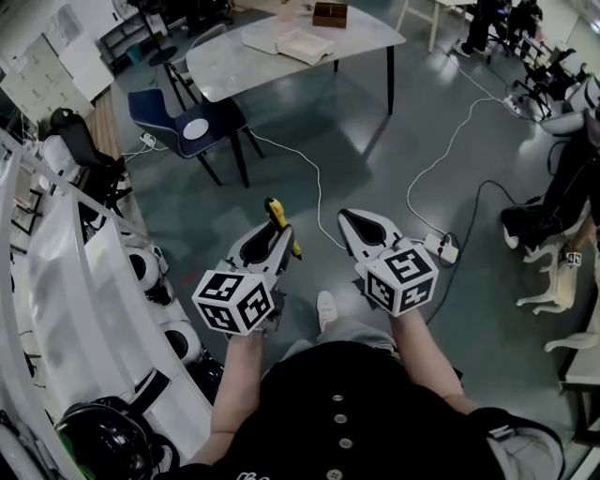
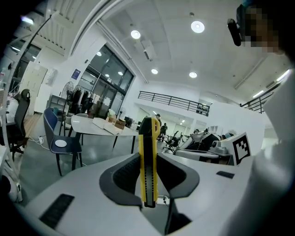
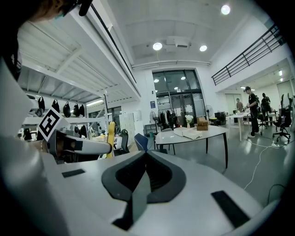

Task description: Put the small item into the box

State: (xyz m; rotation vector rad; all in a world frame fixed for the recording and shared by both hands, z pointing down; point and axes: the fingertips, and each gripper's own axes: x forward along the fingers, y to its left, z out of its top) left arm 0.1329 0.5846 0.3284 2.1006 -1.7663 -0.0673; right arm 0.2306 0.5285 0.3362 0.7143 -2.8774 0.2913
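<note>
Close below the head camera, at 6 o'clock, the person's forearms reach forward, each hand hidden behind a marker cube. At 7 o'clock of the head view, the left gripper [image 1: 272,234] has its jaws clamped on a yellow and black utility knife [image 2: 148,138]. The knife stands upright between the pads in the left gripper view, with its tip poking out past the jaw tips toward 12 o'clock. Just beside it, at 5 o'clock, the right gripper [image 1: 352,223] points the same way. The right gripper view shows its jaws pressed together with nothing between them.

Beyond the grippers lies grey floor [image 1: 375,141], crossed by a white cable [image 1: 309,173] that runs toward 12 o'clock. A power strip [image 1: 441,247] sits at 3 o'clock of the right gripper.

Farther out, at 11 o'clock, stands a blue chair [image 1: 192,122] with a white disc on its seat. Farthest, at 12 o'clock, is a pale table [image 1: 234,70]. A flat white open case [image 1: 300,44] lies on it, and a small brown box [image 1: 330,13] sits behind that case, well apart from the knife.
</note>
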